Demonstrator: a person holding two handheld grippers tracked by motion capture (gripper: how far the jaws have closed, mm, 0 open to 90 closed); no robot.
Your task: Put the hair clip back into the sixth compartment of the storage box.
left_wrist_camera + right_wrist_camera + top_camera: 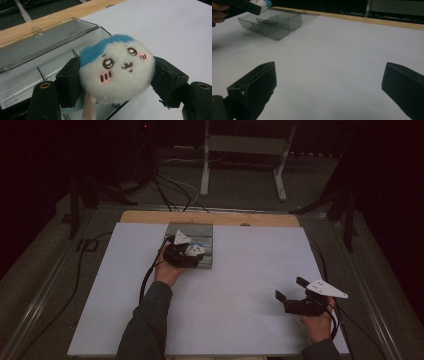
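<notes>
I read the left gripper as clamped on a plush toy, one jaw pressing each side of its round white body with the blue top. It holds the toy over the open clear plastic box near the table's far edge. To the right, well apart, the right gripper holds its jaws wide apart over bare table, gripping nothing.
</notes>
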